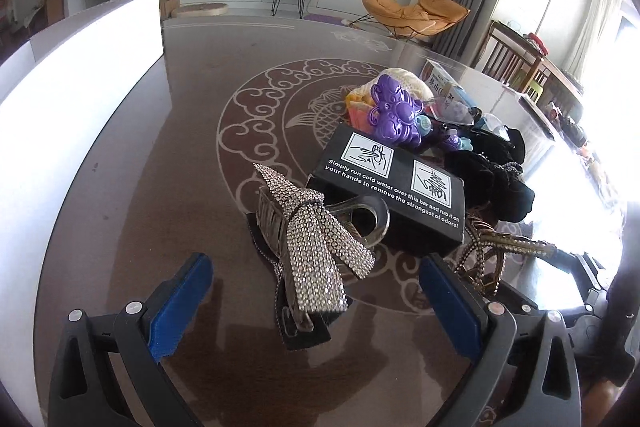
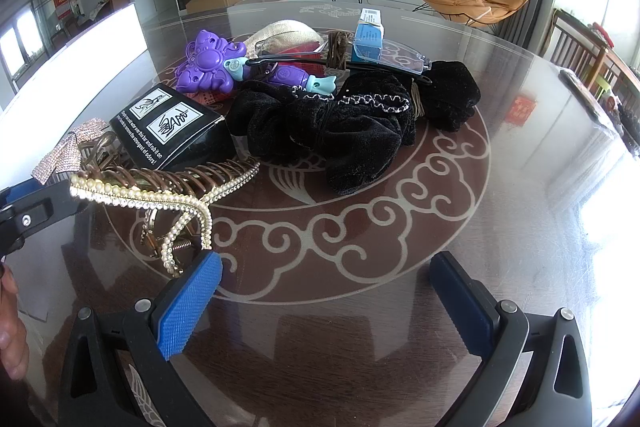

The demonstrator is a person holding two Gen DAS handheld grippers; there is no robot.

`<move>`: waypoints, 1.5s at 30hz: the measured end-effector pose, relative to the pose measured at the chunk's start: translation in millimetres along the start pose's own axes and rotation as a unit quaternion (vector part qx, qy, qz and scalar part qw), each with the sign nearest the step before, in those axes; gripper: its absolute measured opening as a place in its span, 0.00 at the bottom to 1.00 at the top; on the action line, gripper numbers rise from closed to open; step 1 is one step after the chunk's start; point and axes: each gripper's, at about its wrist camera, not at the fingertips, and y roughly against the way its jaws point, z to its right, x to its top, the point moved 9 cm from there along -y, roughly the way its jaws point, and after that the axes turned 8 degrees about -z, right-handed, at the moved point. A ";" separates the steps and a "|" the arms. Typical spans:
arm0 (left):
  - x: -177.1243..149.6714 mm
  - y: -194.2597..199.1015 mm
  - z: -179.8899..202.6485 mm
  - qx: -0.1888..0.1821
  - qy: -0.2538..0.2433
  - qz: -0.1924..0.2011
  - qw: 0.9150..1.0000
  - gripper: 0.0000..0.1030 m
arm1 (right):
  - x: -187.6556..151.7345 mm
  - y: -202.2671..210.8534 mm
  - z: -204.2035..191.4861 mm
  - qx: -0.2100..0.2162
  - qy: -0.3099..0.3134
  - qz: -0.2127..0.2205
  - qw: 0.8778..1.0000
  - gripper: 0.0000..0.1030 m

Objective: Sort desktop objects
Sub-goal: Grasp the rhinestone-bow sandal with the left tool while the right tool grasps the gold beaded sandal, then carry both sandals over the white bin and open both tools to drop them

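Note:
A rhinestone bow hair clip (image 1: 310, 243) lies on the glass table just ahead of my left gripper (image 1: 316, 291), which is open around its near end without touching it. Behind the clip sits a black printed box (image 1: 394, 193), also in the right wrist view (image 2: 172, 125). A gold pearl hair claw (image 2: 168, 191) lies left of my right gripper (image 2: 326, 285), which is open over bare glass. Further back are a black velvet scrunchie (image 2: 340, 131), a purple butterfly toy (image 2: 210, 65) and a blue-white small box (image 2: 370, 35).
A white board (image 1: 92, 67) stands along the table's left side. Clear glasses (image 2: 400, 55) and a knitted pouch (image 2: 288, 31) lie in the pile. A hand (image 2: 10, 327) holds the left gripper. Chairs stand at the table's right edge; a TV and an orange chair lie beyond.

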 end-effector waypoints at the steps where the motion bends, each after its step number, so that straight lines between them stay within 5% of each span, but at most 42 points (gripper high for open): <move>1: 1.1 -7.2 -0.8 0.009 -0.002 -0.009 1.000 1.00 | 0.0 0.4 -0.3 0.000 0.000 0.000 1.000 1.00; 6: 2.7 -21.2 -13.8 0.082 -0.020 -0.025 0.996 1.00 | -0.2 0.1 -0.2 0.000 0.000 0.000 1.000 1.00; 13: 3.9 -22.1 -16.7 0.079 -0.034 -0.047 0.995 0.99 | -0.4 -0.4 0.0 0.000 0.000 0.000 1.000 1.00; 15: 4.3 -9.7 -18.4 0.079 -0.052 -0.022 0.995 0.53 | -0.6 -0.3 -0.2 0.000 0.000 0.000 1.000 1.00; 20: -15.3 23.8 -33.1 0.050 -0.057 0.005 0.997 0.46 | -16.4 9.3 -1.9 0.021 0.021 -0.027 0.999 1.00; 23: -35.9 39.4 -39.1 0.034 -0.051 0.017 0.998 0.46 | -22.2 43.4 -21.4 0.095 0.004 0.020 0.995 1.00; 26: -48.5 49.4 -41.5 0.026 -0.044 0.020 0.998 0.46 | -14.9 48.5 -58.5 0.126 0.017 0.020 0.992 0.98; 31: -59.7 78.1 -47.9 0.019 -0.040 0.042 0.998 0.46 | 11.7 12.7 -81.3 0.091 -0.012 -0.014 0.996 0.72; 34: -59.9 95.6 -50.6 0.021 -0.045 0.059 0.997 0.46 | 16.7 -0.6 -71.4 0.080 -0.046 -0.023 0.995 0.49; 35: -60.5 101.3 -51.5 0.020 -0.045 0.063 0.997 0.46 | 16.0 1.4 -67.6 0.081 -0.048 -0.019 0.995 0.34; 39: -65.3 115.8 -53.3 0.007 -0.040 0.071 0.997 0.46 | 5.4 9.7 -59.8 0.090 -0.029 -0.023 0.995 0.24; 45: -70.0 143.4 -52.4 -0.018 -0.028 0.084 0.996 0.46 | -5.6 45.7 -48.6 0.130 -0.036 -0.007 0.991 0.23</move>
